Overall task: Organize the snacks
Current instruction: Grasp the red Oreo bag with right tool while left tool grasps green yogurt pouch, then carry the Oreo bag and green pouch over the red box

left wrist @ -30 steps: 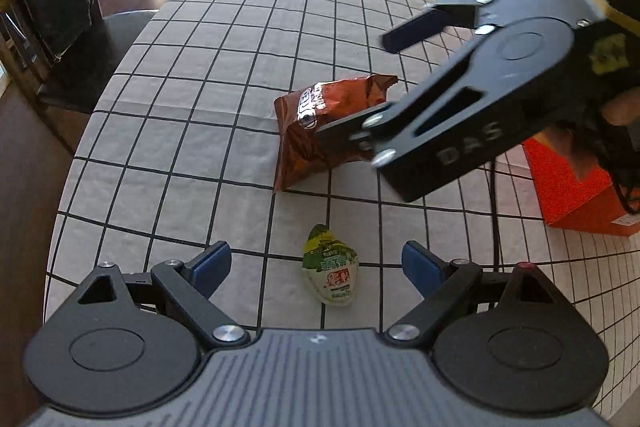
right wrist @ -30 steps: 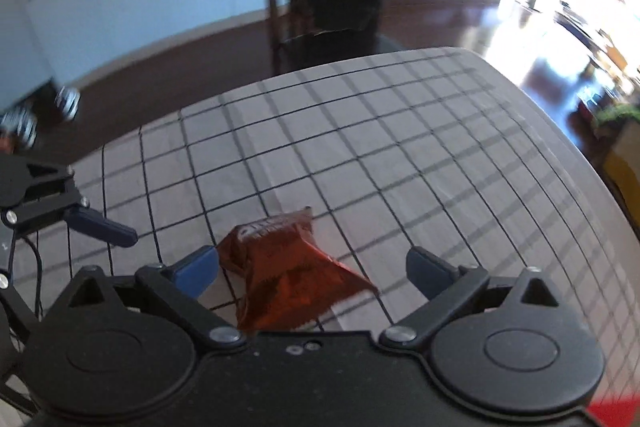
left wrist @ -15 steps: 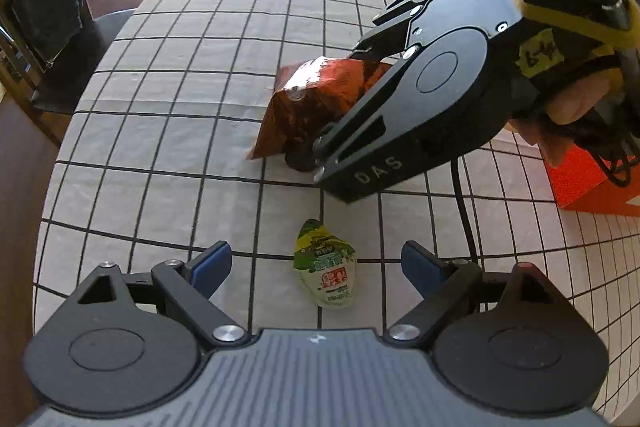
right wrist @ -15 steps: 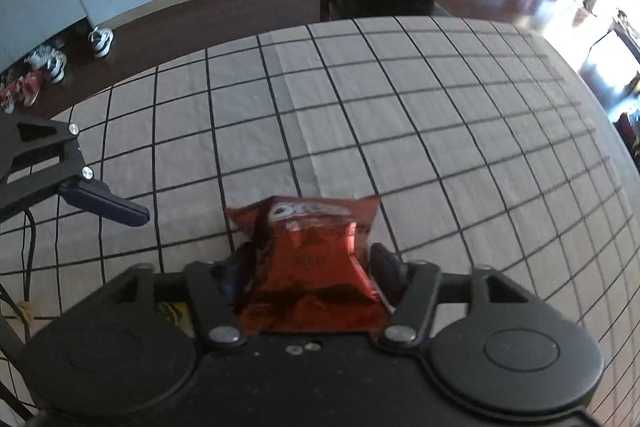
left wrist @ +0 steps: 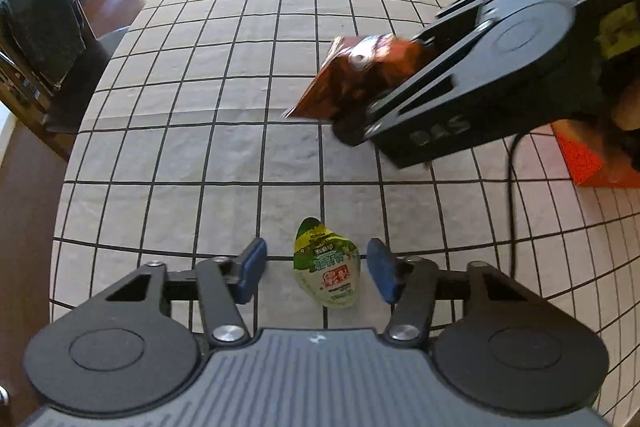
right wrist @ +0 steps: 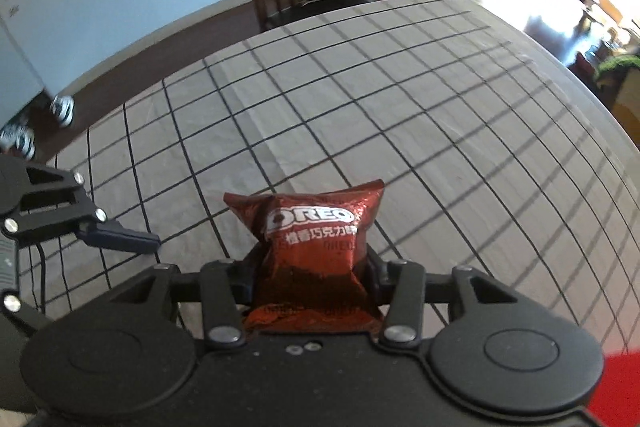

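The right gripper (right wrist: pixel 310 277) has just closed on the Oreo bag (right wrist: pixel 312 251), which a second ago lay flat on the cloth (left wrist: pixel 224 147) and now hangs pinched above it, tilted in the left view (left wrist: pixel 360 79). The left gripper (left wrist: pixel 316 271) has just narrowed around the green cup (left wrist: pixel 326 267), its pads (left wrist: pixel 250 269) still apart from it. The cup lies on the cloth. Bare grid stretches ahead to the far edge; the orange box (left wrist: pixel 588 163) sits right.

On the table (left wrist: pixel 248 39), the pouch (left wrist: pixel 326 265) lies between the left tongs (left wrist: pixel 316 269), the packet (left wrist: pixel 360 79) beyond
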### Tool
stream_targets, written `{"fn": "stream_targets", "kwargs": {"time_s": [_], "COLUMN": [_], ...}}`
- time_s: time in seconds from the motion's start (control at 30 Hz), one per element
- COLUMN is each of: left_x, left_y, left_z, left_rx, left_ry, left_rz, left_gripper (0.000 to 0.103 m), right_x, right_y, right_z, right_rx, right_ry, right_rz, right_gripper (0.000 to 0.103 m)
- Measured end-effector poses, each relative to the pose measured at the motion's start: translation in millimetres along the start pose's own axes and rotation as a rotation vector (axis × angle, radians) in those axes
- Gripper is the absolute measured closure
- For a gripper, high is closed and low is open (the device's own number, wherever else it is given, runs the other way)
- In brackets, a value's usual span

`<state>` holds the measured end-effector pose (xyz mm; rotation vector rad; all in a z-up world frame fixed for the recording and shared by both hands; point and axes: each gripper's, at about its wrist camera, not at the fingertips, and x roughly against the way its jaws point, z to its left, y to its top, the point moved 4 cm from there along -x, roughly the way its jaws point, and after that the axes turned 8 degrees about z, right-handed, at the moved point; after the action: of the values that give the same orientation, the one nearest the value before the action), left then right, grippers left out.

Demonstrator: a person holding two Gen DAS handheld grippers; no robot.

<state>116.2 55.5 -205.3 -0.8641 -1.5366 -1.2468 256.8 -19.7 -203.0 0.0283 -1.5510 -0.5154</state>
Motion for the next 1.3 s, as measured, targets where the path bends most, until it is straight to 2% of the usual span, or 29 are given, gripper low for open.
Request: {"fn": "stream_targets", "kwargs": {"time_s": [0.07, 0.1, 0.27, 0.4, 0.67, 0.83, 1.07, 1.3], "left_x": [2.3, 2.8, 5.9, 7.2, 38.3, 65.5, 97.9, 110.5], "left_y": [-0.6, -1.3, -1.6, 2.6, 14.7, 24.1, 42.9, 63.1], "left_z": [-3.6, -5.4, -12.3, -1.8, -6.0, -27.3, -76.0, -130.1], "left_rx": [-0.019, -0.024, -0.016, 0.032, 0.040, 0.014, -0.079, -0.181], "left_ry": [0.022, 0.020, 0.010, -0.015, -0.050, -0.088, -0.127, -0.162], "left_rz": [0.001, 0.001, 0.002, 0.007, -0.049, -0.092, -0.159, -0.190], "left_gripper": [0.067, 0.068, 0.069, 0.069, 0.069, 0.069, 0.069, 0.069], "right_x": [6.7, 10.2, 34.4, 58.5, 106.3, 139.5, 181.0, 208.8], "right_y": [-4.4, -7.5, -28.9, -53.4, -98.4, -122.6, -153.9, -187.2], "right_z": [-2.9, -4.0, -9.1, -7.6, -10.9, -18.7, -34.3, -60.6], "right_rx": [-0.041, -0.064, -0.185, -0.274, -0.401, -0.462, -0.520, -0.577], "right_ry": [-0.011, -0.017, -0.040, -0.049, -0.076, -0.112, -0.189, -0.265], "right_rz": [-0.014, -0.020, -0.065, -0.102, -0.176, -0.229, -0.290, -0.315], "right_gripper": [0.057, 0.057, 0.058, 0.058, 0.058, 0.058, 0.059, 0.058]}}
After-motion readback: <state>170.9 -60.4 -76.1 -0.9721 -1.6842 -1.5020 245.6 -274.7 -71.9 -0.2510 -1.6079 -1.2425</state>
